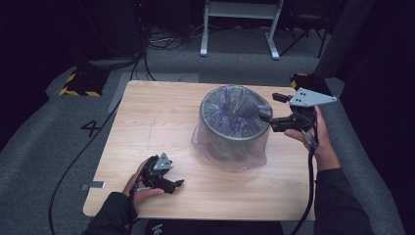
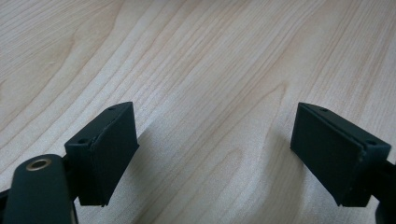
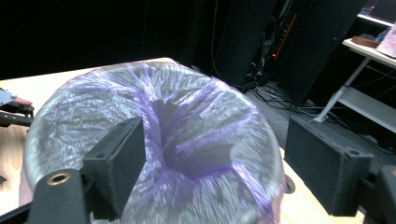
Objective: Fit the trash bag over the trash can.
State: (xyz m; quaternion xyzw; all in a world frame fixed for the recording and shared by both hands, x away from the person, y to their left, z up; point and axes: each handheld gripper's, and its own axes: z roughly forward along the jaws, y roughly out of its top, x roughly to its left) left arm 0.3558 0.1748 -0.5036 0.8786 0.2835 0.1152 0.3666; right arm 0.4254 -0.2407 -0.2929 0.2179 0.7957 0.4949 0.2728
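Observation:
A round dark bin (image 1: 230, 127) stands on the wooden table (image 1: 156, 117), right of centre. A thin purple bag (image 3: 187, 140) lines it, folded over the rim and sagging into a hollow in the middle. My right gripper (image 1: 271, 108) hovers at the bin's right rim, open, with its jaws spread over the bag's top (image 3: 215, 163) and nothing between them. Near the front left edge my left gripper (image 1: 175, 185) lies low on the table. It is open (image 2: 215, 149), with bare wood between its jaws.
The bag's skirt (image 1: 235, 159) spreads onto the table in front of the bin. On the floor are a black cable (image 1: 78, 161), a yellow-and-black striped base (image 1: 78, 85) at back left and a white table frame (image 1: 240, 29) beyond.

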